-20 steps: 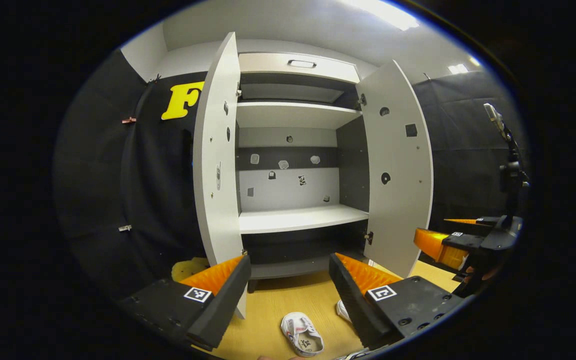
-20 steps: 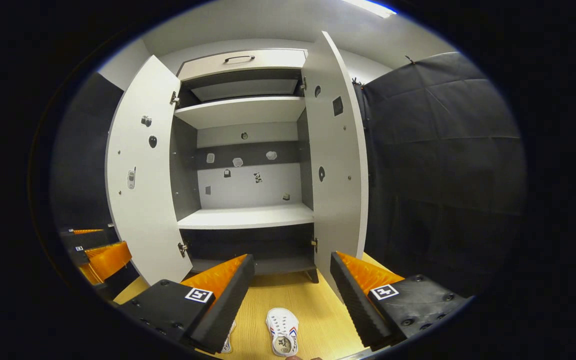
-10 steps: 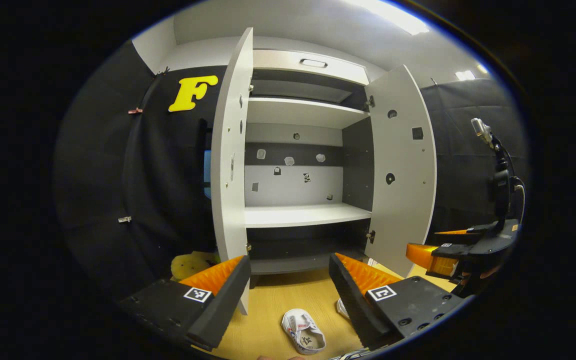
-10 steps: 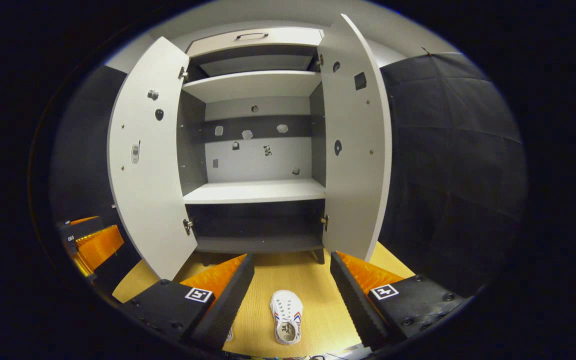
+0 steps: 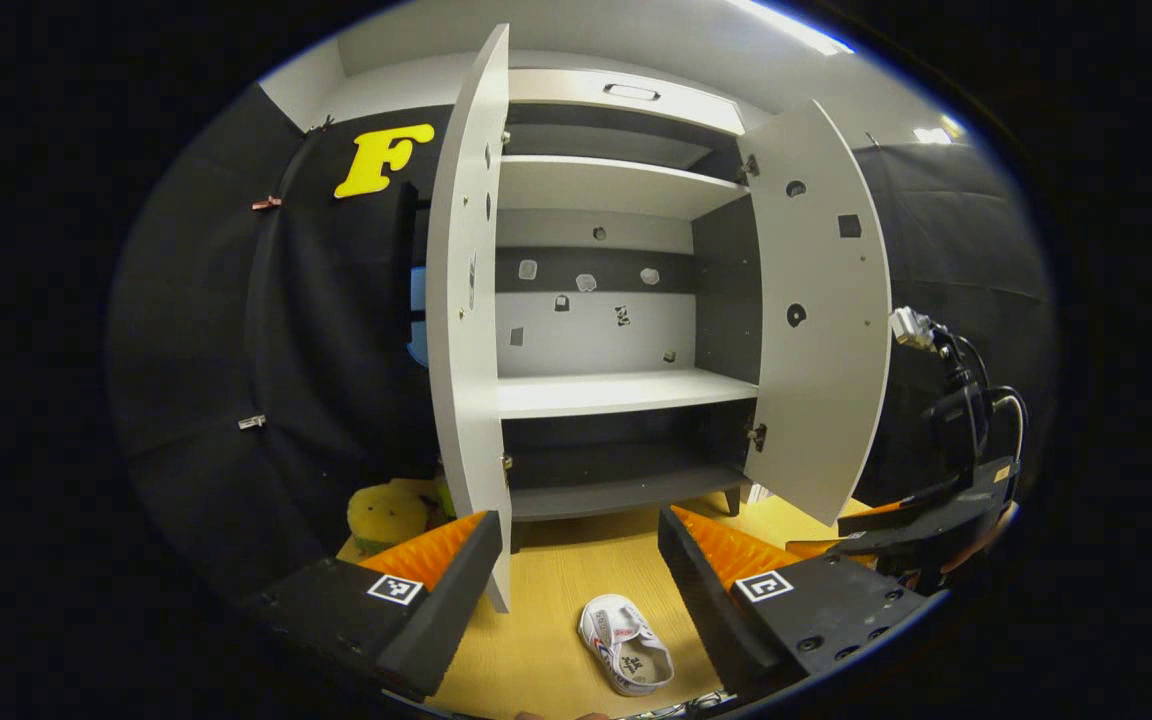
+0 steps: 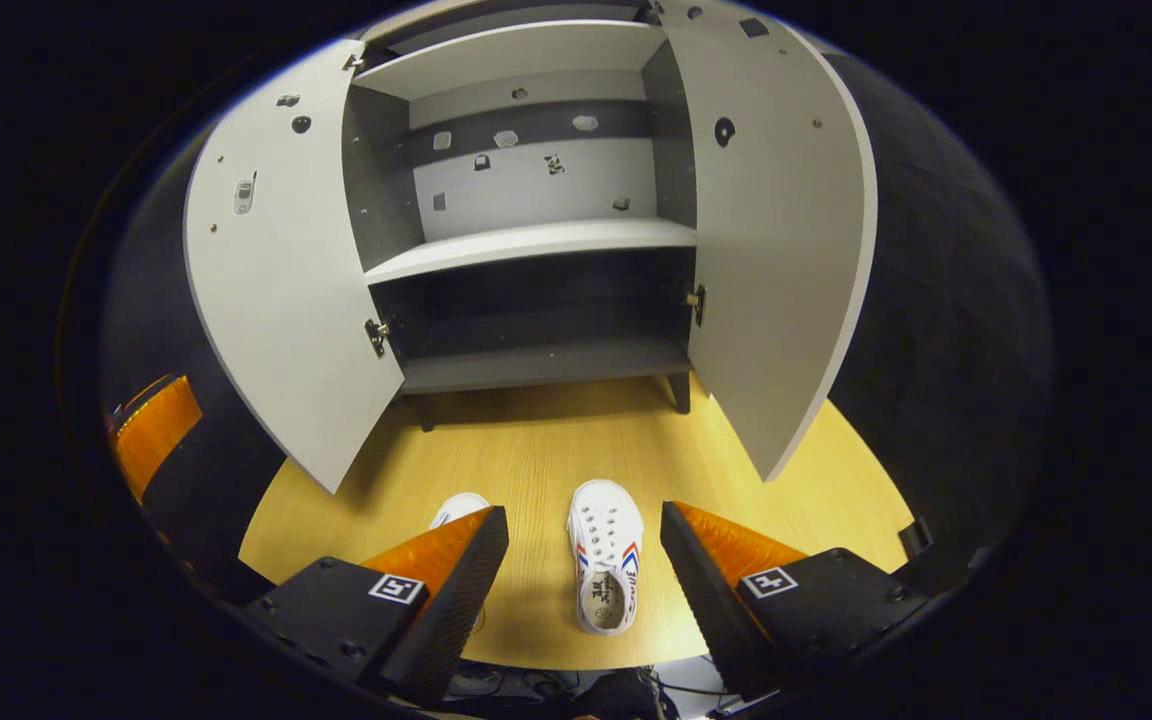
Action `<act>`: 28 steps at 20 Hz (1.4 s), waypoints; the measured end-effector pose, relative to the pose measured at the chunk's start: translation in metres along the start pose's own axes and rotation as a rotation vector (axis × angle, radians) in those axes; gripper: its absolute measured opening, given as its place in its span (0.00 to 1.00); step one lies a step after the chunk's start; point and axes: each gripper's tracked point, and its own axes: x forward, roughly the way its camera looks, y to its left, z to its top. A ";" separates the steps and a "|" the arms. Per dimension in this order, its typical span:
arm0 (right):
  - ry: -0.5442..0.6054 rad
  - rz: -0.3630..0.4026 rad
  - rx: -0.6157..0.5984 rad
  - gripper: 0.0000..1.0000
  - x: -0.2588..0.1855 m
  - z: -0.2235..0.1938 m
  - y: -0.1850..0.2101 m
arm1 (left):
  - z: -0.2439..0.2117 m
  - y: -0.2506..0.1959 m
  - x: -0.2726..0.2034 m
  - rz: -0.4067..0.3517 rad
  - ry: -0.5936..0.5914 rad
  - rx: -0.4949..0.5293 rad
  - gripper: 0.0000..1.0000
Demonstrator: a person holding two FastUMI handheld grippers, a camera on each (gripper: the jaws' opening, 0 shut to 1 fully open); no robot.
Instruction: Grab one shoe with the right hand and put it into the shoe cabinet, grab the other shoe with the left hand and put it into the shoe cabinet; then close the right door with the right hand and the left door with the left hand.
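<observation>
White shoe (image 6: 605, 568), insole print illegible.

Each tool (image 5: 576, 570) (image 6: 584, 560) has two wedge-shaped ribbed fingers on black blocks with screws, each block bearing a square black-and-white marker. Black cables loop above the right tool (image 5: 976, 400).

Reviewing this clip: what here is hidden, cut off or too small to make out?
- Second shoe, right gripper view: only its toe shows; the right gripper's finger covers the rest.
- Yellow thing beside the cabinet, left gripper view: the left door partly hides it; too blurred to identify.
- Small marks on the cabinet's back panel: too small to tell.
- Lower compartment: in shadow, its back indistinct.
</observation>
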 end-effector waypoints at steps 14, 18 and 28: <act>0.248 0.134 0.049 0.99 0.073 -0.131 0.019 | -0.051 0.011 0.018 0.069 0.158 -0.033 0.98; 0.253 0.115 0.076 0.99 0.091 -0.155 0.018 | -0.064 0.012 0.011 0.064 0.185 -0.009 0.97; 0.119 -0.012 0.085 0.95 0.143 -0.157 0.007 | -0.085 0.009 -0.012 0.067 0.221 -0.008 0.98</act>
